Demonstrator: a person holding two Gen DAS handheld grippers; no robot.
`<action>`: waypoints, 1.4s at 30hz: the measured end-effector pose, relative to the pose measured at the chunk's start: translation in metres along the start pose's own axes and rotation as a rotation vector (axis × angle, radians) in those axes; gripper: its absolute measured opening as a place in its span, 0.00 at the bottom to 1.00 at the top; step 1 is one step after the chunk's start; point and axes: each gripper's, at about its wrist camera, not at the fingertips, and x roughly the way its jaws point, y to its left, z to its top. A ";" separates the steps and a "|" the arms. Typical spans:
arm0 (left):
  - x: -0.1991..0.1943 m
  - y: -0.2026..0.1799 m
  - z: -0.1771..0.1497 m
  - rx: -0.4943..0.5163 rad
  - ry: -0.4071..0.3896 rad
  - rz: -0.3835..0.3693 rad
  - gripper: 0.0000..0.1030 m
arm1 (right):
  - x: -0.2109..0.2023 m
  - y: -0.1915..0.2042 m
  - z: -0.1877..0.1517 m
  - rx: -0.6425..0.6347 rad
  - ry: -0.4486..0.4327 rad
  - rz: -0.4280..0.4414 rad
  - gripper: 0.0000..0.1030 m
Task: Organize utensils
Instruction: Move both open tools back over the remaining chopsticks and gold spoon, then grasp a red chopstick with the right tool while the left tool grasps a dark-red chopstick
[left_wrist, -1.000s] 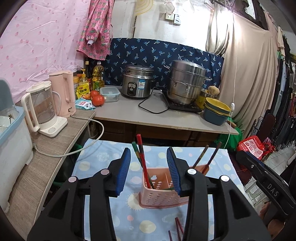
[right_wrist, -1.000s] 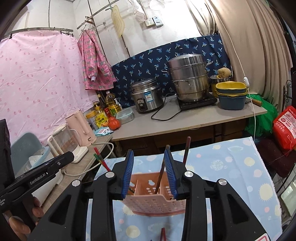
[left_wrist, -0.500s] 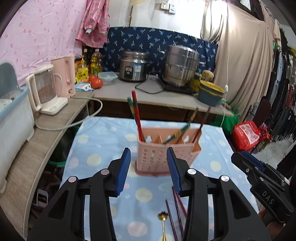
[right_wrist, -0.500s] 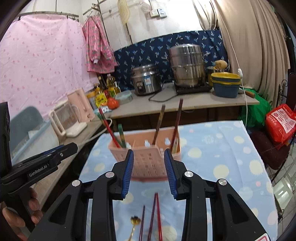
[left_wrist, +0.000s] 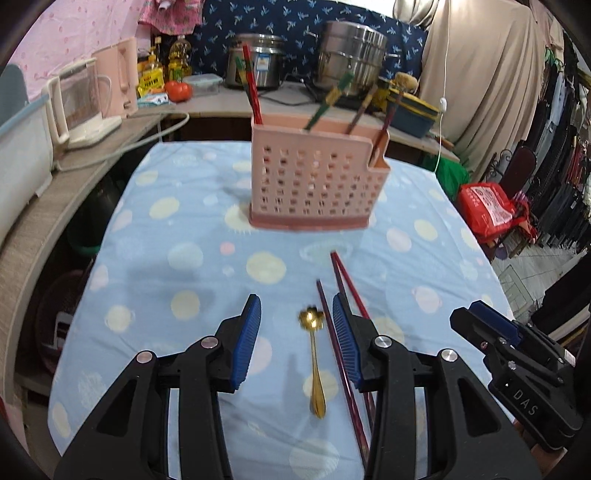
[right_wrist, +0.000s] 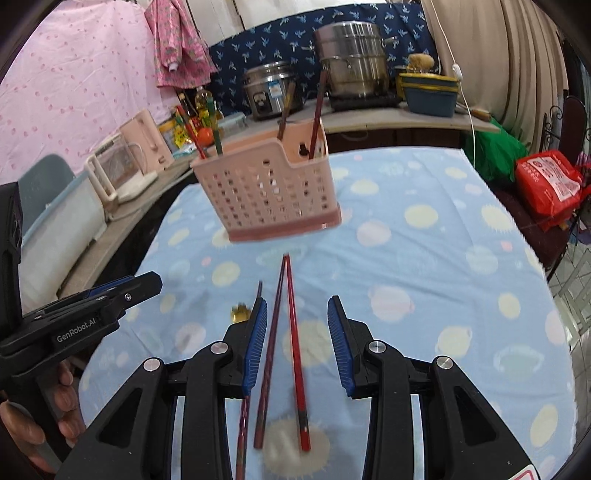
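Gold spoon (left_wrist: 314, 363) flat on dotted cloth (left_wrist: 177, 229) short of pink holder (left_wrist: 314, 177), handle along left gripper (left_wrist: 295, 338) axis between parted empty jaws; chopsticks (right_wrist: 286, 332) likewise inside right gripper (right_wrist: 297, 341), also parted, empty.

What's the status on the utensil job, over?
Left gripper open above gold spoon. Right gripper open above chopsticks. Pink holder beyond, path clear.
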 end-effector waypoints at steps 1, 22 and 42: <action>0.002 -0.001 -0.006 0.000 0.011 -0.002 0.37 | 0.001 0.000 -0.006 -0.004 0.010 0.000 0.33; 0.017 -0.004 -0.093 -0.016 0.182 -0.011 0.37 | 0.026 0.003 -0.087 -0.047 0.159 -0.019 0.21; 0.014 -0.028 -0.111 0.039 0.219 -0.059 0.47 | 0.034 -0.007 -0.090 -0.035 0.168 -0.029 0.07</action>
